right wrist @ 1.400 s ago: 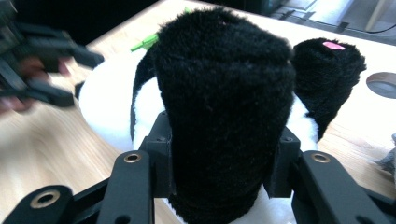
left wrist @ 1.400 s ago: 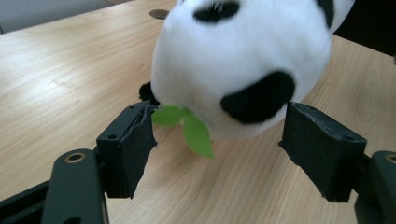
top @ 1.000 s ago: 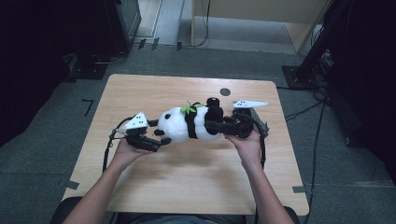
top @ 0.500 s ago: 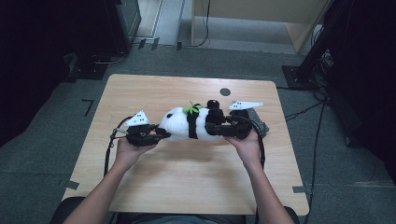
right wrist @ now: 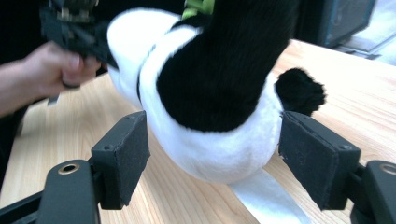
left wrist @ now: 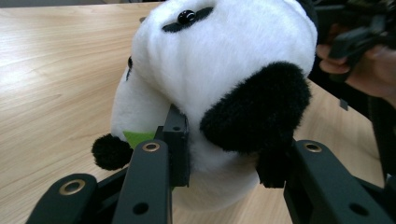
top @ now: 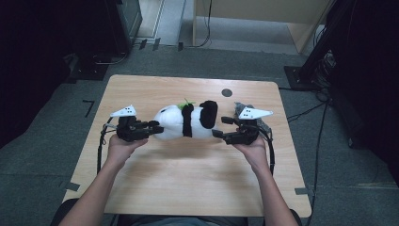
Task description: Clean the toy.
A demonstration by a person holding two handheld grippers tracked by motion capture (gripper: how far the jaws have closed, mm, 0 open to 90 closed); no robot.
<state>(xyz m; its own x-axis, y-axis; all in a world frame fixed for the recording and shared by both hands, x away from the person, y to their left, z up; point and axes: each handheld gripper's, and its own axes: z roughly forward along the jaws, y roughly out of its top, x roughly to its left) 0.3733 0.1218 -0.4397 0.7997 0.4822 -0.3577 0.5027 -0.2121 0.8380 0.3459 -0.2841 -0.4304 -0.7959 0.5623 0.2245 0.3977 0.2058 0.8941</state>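
High view: your left gripper (top: 153, 128) pinches the panda plush (top: 186, 123) at its left end, mid-table (top: 188, 197); your right gripper's (top: 222, 127) jaws have just been opening and stand clear. Risk: the unsupported right end may sag and slip out.

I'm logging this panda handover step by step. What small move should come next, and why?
Probably draw the right tool back from the plush panda: its jaws have just been opening and stand off the fur, while the left tool is shut on the head end.
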